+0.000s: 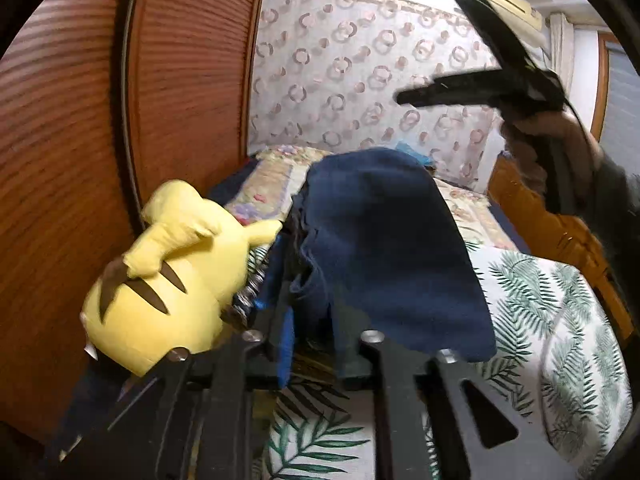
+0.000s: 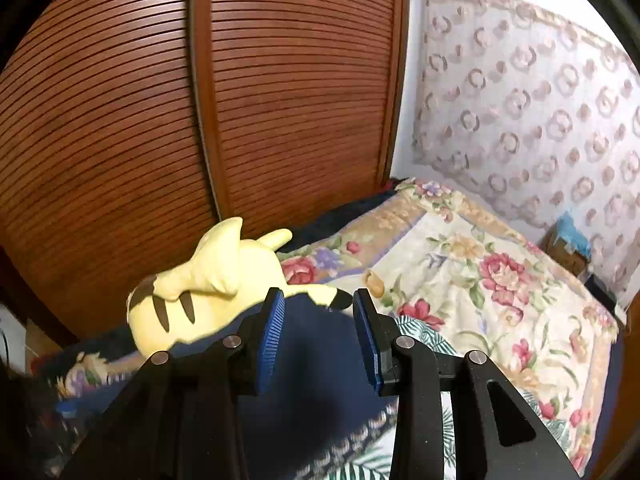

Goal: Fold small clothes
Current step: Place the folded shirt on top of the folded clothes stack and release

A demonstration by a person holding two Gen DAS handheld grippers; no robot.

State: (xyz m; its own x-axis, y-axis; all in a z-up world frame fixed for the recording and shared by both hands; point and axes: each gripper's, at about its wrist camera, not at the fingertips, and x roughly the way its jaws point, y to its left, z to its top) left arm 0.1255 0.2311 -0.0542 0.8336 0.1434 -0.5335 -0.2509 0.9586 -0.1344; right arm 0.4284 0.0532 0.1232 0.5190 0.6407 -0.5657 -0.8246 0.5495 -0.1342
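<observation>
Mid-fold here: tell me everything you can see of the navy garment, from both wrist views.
The navy garment is dark blue, soft, matte knit-like cloth, plain, with a raw-looking seam edge at its left. In the left wrist view it rises in a draped hump over the left gripper, hiding the fingertips. It lies on the leaf-print bedspread, beside the yellow plush toy. In the right wrist view it lies between the right gripper's parted pads.

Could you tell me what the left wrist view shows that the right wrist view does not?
Only the left wrist view shows the right gripper raised in a hand, an air conditioner high on the wall, and the navy garment draped over the left gripper. Only the right wrist view shows the right gripper's blue pads standing apart. Both share the yellow plush toy, the slatted wooden doors and the floral bedspread.
</observation>
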